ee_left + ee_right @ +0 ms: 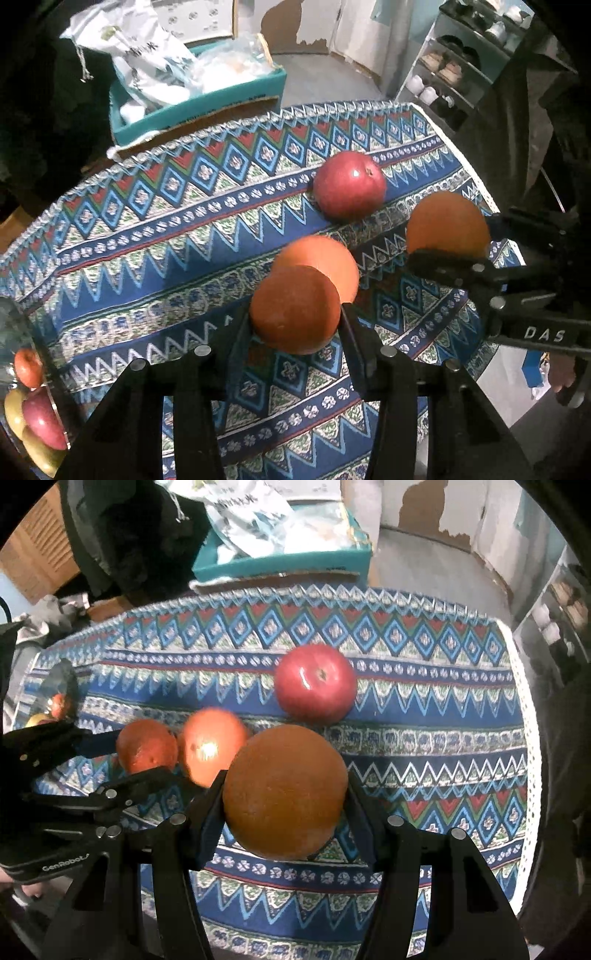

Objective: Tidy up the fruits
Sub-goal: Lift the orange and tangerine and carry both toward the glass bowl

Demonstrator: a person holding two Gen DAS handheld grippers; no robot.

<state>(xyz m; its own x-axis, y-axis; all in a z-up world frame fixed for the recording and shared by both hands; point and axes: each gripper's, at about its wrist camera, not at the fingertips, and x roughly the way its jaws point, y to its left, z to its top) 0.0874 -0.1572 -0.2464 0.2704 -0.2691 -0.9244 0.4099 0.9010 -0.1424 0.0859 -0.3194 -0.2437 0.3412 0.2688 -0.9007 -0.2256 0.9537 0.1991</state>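
The bowl of fruit (33, 402) is cut off by the left edge. One orange (325, 258) is half hidden behind another orange (294, 310). Shelf items (443, 70) are too small to identify.

Dim indoor light, fisheye bending and dark vignette at edges, glare on the middle orange (212, 747), slight blur.

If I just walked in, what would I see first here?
Probably the bright fruit on the patterned blue tablecloth: the right gripper clamps a big orange, and the left gripper clamps a smaller orange. A third orange lies just behind that one, and a shiny red apple sits farther back toward the far edge. Beyond the table is a teal box stuffed with plastic bags.
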